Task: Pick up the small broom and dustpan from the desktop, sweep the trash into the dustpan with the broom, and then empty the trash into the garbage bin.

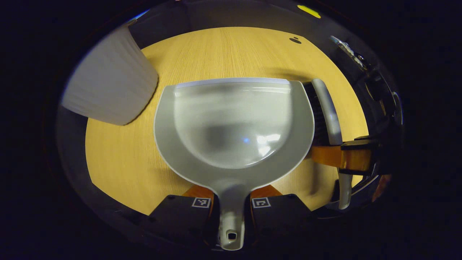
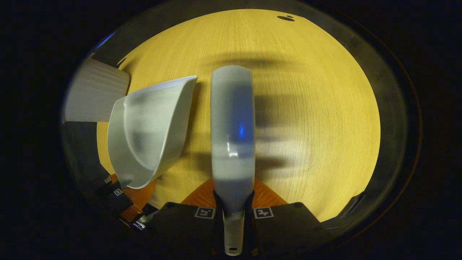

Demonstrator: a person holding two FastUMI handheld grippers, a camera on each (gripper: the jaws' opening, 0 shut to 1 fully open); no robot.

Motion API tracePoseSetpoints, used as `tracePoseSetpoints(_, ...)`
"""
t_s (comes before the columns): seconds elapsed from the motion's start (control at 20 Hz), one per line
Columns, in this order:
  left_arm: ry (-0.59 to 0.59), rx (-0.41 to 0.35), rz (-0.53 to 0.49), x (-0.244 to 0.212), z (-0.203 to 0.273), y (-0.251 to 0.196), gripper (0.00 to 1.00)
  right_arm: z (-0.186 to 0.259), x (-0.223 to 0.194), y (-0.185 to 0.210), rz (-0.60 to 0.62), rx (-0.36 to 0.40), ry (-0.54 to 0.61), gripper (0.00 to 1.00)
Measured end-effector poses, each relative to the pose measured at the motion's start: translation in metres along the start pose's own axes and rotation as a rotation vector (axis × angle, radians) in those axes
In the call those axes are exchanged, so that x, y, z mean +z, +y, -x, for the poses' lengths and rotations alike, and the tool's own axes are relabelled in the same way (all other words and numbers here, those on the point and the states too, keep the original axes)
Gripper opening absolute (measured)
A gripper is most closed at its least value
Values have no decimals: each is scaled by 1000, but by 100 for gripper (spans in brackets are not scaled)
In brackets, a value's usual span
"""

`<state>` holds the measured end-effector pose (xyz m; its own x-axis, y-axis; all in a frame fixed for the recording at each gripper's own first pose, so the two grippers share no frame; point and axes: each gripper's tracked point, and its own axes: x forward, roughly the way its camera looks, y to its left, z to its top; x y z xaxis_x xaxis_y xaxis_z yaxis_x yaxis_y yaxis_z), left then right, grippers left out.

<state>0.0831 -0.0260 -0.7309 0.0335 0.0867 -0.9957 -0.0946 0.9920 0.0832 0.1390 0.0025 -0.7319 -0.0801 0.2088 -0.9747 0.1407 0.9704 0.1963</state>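
The dustpan (image 1: 232, 133) is gripped by its handle at frame centre in the left gripper (image 1: 231, 204); the broom (image 2: 232, 133) is clamped mid-frame by the right gripper (image 2: 233, 213), with the bin (image 1: 110, 77) seen upper left.

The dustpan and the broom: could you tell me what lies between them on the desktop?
Bare desktop alone separates dustpan and broom, seen in the right gripper view.

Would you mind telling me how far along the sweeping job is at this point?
Pickup looks done: the left gripper is shut on the dustpan handle, and the right gripper is shut on the broom handle, both over the wooden desktop. I can't make out any trash on the desktop or in the pan. Emptying into the white ribbed bin beside the dustpan may remain.
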Motion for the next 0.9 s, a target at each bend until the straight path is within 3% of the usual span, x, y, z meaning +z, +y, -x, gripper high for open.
tracePoseSetpoints(0.25, 61, -3, 61, -15, -13, 4, 25, 1, 4, 2, -20, -19, 12, 24)
tracePoseSetpoints(0.75, 112, 71, -10, -15, -14, 15, 30, 0, 1, 1, -16, -37, 13, 28)
tracePoseSetpoints(0.8, 112, 97, -24, -14, -10, 19, 46, 1, -1, 4, -4, -33, 19, 37)
tracePoseSetpoints(0.85, 98, 103, -35, -13, -10, 21, 62, 2, -5, 9, 2, -24, 27, 39)
tracePoseSetpoints(0.9, 91, 94, -31, -12, -11, 20, 77, 1, -6, 14, 8, -16, 28, 59)
